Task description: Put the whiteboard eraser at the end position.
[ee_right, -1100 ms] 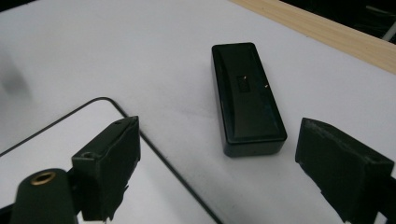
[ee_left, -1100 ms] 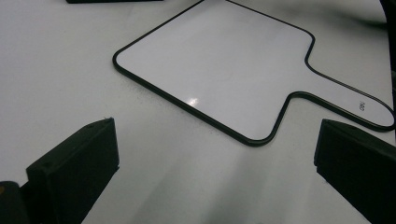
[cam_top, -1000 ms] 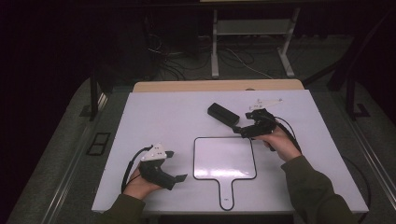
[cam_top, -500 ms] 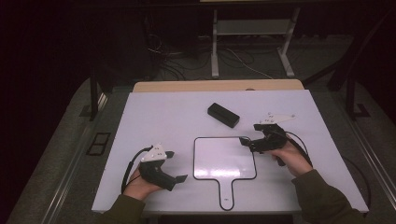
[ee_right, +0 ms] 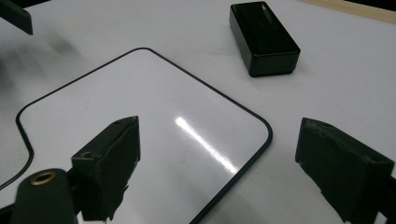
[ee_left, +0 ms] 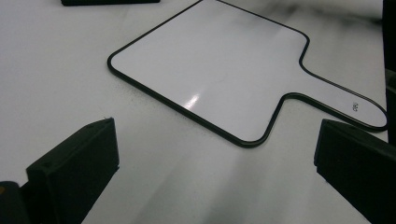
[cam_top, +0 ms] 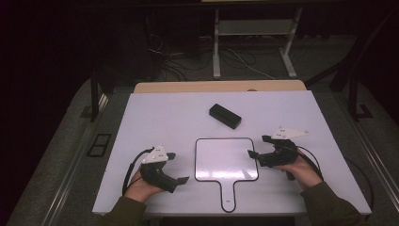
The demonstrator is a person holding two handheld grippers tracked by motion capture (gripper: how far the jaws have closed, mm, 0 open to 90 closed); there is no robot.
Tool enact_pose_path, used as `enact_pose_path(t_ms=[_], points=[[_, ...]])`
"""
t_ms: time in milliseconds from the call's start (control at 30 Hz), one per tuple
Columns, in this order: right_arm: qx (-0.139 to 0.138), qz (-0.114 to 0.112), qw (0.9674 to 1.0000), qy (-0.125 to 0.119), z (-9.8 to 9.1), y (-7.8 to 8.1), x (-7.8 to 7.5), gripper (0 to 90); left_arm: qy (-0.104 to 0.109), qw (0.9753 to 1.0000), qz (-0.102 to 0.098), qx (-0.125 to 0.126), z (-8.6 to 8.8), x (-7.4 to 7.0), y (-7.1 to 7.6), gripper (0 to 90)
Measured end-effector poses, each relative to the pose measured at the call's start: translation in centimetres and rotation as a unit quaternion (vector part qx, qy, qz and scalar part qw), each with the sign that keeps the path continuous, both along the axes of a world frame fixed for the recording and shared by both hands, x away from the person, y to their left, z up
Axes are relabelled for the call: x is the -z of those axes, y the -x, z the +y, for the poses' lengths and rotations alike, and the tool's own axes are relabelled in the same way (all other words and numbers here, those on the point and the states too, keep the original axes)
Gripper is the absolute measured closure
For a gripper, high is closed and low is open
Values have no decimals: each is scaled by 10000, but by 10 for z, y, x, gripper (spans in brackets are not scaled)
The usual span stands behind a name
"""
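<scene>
A white paddle-shaped board with a thin black rim lies flat at the table's middle, its handle pointing toward the person. A black rectangular block lies just beyond it. My left gripper rests left of the board, open, with bare table between its jaws; the board lies ahead of it. My right gripper hovers at the board's right edge, open and holding nothing. Below its jaws I see the board's corner, and farther off the block.
The white table has bare surface on both sides of the board. A wooden strip runs along its far edge. Beyond it are a dark floor, cables and a metal stand.
My right gripper has drawn back from beside the black block toward the person, ending at the board's right edge, its jaws still open. The block, the board and the left gripper have stayed put.
</scene>
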State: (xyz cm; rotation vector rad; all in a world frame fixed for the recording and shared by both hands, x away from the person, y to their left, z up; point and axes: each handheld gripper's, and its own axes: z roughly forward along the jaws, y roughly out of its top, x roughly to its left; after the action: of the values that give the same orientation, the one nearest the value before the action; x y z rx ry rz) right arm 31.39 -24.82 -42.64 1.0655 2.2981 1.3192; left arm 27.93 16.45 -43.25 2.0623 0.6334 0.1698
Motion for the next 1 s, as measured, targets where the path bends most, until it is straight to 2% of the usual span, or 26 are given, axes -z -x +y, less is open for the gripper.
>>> enact_pose_path(t_ms=[333,633,867,1000], points=[[-7,-80,10000,-13,-15,19,7,126,55,10000,-1,-29,2,-1,0,0],[20,-99,9999,123,-29,38,13,127,22,10000,4,-12,2,-1,0,0],[125,-101,9999,59,-43,48,16,127,45,10000,-4,-25,2,-1,0,0],[142,-106,9998,104,-48,52,18,127,31,10000,-3,-19,2,-1,0,0]])
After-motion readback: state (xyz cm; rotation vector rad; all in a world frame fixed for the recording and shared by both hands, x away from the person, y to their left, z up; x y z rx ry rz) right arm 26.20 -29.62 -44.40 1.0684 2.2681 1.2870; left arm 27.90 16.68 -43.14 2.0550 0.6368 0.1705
